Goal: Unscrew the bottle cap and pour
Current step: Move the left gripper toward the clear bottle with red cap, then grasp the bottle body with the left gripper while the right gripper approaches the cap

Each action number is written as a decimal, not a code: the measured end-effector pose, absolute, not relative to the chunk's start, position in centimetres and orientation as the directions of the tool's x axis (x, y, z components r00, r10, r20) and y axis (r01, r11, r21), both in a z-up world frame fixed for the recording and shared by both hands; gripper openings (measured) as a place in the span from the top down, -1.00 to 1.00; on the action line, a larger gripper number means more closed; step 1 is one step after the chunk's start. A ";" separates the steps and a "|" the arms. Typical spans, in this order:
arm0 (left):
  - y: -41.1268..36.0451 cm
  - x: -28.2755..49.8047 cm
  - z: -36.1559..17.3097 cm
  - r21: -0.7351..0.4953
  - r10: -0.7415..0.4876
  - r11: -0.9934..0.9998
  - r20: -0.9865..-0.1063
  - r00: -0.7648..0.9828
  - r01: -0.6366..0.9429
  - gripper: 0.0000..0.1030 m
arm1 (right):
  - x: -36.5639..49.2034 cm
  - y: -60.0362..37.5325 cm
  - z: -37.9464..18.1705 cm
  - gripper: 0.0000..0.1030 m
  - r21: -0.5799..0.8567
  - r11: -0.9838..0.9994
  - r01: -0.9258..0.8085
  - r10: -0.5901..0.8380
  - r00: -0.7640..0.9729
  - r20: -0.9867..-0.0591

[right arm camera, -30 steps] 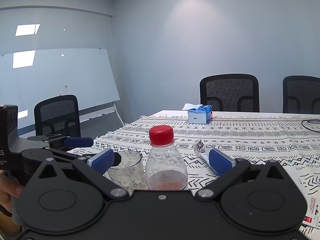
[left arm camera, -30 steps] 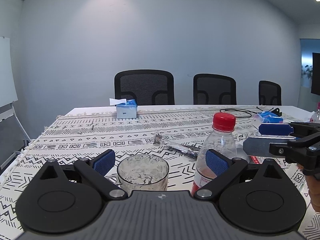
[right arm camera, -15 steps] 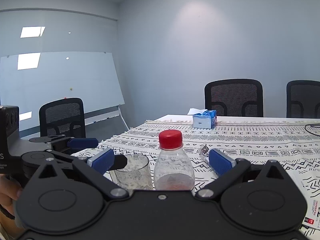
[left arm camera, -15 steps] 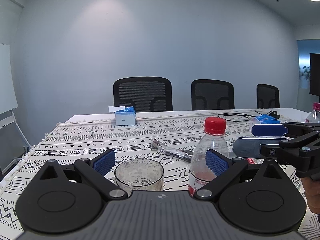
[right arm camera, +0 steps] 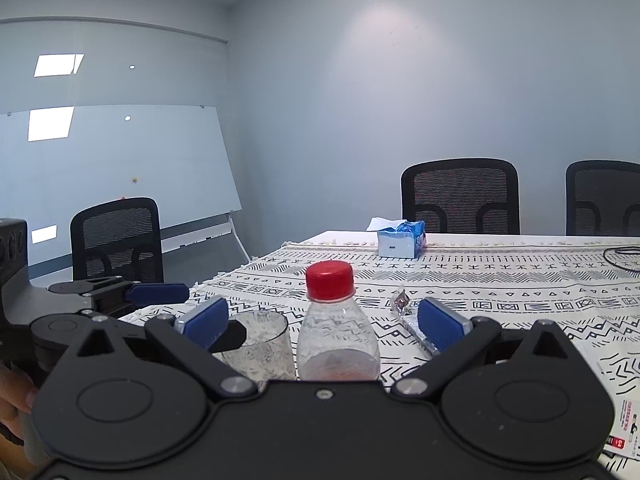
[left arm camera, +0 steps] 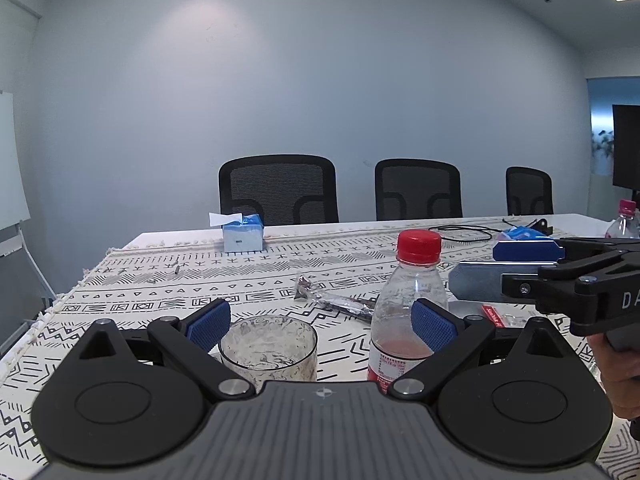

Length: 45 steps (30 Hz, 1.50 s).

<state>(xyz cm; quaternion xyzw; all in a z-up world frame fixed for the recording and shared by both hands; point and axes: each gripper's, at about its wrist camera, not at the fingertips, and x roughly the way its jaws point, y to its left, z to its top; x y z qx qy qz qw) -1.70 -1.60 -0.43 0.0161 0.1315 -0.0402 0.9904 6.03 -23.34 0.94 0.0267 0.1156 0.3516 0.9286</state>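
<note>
A clear plastic bottle (left arm camera: 408, 300) with a red cap (left arm camera: 419, 245) and a little red liquid stands upright on the patterned tablecloth. An empty glass (left arm camera: 268, 346) stands to its left. My left gripper (left arm camera: 320, 322) is open, with the glass between its fingers and the bottle by its right pad. In the right wrist view, my right gripper (right arm camera: 322, 320) is open, with the bottle (right arm camera: 338, 344) and its cap (right arm camera: 329, 280) centred between the pads and the glass (right arm camera: 256, 344) to the left. The right gripper (left arm camera: 508, 266) also shows at the right of the left wrist view.
A foil wrapper (left arm camera: 336, 304) lies behind the bottle. A blue tissue box (left arm camera: 242, 234) stands at the table's far side, with black cables (left arm camera: 464, 232) and a blue packet (left arm camera: 520, 234) at the far right. Black chairs (left arm camera: 278, 190) line the far edge. A second bottle (left arm camera: 624, 220) stands far right.
Both cameras have tilted upward slightly and pulled back a little, so the bottle and glass sit lower in both views. Both grippers stay open.
</note>
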 end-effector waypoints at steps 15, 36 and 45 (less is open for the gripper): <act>-3.1 -2.0 -1.3 -0.003 -0.147 0.989 -0.192 0.970 0.149 -0.91 | 6.0 -24.2 1.5 -0.97 0.165 0.725 -0.669 0.689 0.701 -0.185; -8.9 3.5 -5.9 0.091 -0.233 0.964 -0.161 0.959 0.249 -0.91 | 10.9 -19.1 4.1 -0.48 -0.014 0.678 -0.735 0.702 0.653 -0.282; -8.9 4.8 -7.1 0.036 -0.216 0.974 -0.166 0.962 0.225 -0.16 | 12.5 -17.6 3.0 -0.11 0.000 0.677 -0.736 0.699 0.642 -0.316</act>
